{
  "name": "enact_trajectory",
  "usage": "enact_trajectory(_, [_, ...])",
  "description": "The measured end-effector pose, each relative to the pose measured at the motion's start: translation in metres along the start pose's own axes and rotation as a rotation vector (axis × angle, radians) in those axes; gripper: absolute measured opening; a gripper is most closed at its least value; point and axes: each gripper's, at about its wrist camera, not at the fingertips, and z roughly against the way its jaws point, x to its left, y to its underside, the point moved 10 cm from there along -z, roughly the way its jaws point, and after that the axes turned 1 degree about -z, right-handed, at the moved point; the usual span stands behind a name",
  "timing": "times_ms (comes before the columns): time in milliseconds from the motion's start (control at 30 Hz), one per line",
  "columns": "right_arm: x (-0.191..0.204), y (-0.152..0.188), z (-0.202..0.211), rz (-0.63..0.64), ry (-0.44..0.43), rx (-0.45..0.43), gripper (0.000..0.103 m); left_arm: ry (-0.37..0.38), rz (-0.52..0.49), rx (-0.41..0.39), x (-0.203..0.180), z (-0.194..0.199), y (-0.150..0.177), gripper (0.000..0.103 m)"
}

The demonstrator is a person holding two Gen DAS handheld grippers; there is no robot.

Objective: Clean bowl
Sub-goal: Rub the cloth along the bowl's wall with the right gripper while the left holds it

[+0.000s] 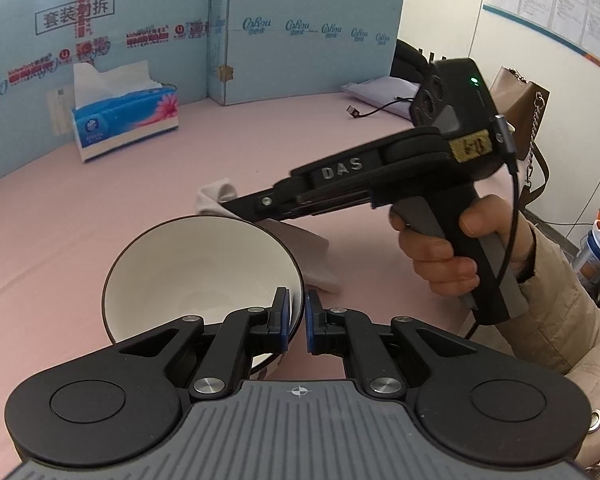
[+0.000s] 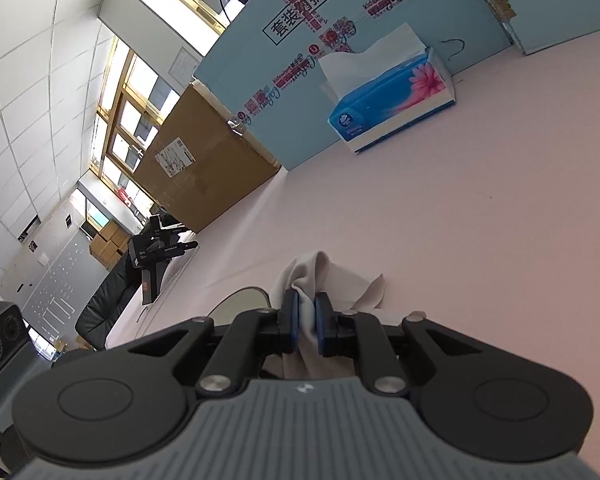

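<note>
Clamped on the rim of a bowl (image 1: 204, 276), the left gripper (image 1: 297, 320) has its two blue-padded fingers nearly together, one inside the wall and one outside, and it points steeply down at the pink table (image 1: 100, 220). That bowl is round and glossy, white inside with a thin dark edge, tipped so its mouth faces up and away from the left wrist camera, and it sits over the near middle of the table. Just behind and to the right of it, the right gripper (image 2: 307, 320) is pinched narrowly on a beige cloth (image 2: 328, 272), a soft, crumpled fabric bunched between the pads and spilling out in folds ahead of them onto the pink surface. From the left wrist view this tool slopes gently down with its tips at the bowl's far rim, and a hand (image 1: 444, 256) in a pale beige sleeve wraps its black and grey pistol grip, a cable trailing from the back. Toward the far left corner stands a blue tissue box (image 1: 124, 120) with a pink flower print and a white sheet sticking up from the top. Light blue printed cardboard panels (image 1: 300, 52) wall the far edge. A small cable plug (image 1: 354, 111) lies near the far right corner.
</note>
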Motion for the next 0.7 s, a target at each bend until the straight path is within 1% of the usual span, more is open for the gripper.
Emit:
enact_trajectory(100, [0.000,0.001,-0.004,0.002,-0.002,0.010,0.014,-0.004,-0.007,0.002,-0.001,0.002,0.001,0.011])
enact_trajectory(233, [-0.001,0.004,0.001,0.010,-0.003,0.010,0.014,-0.006,-0.017,0.006,-0.001,0.002,0.001,0.011])
enact_trajectory(433, [-0.003,0.013,0.016,0.020,-0.006,0.011,0.014,-0.019,-0.013,0.000,0.000,-0.008,-0.006,0.018])
enact_trajectory(567, [-0.001,0.021,0.028,0.034,-0.020,0.014,0.014,-0.034,0.000,0.011,0.004,-0.020,-0.008,0.020])
enact_trajectory(700, [-0.005,0.021,0.042,0.031,-0.001,-0.019,0.014,-0.032,0.005,0.019,0.005,-0.027,-0.010,0.023])
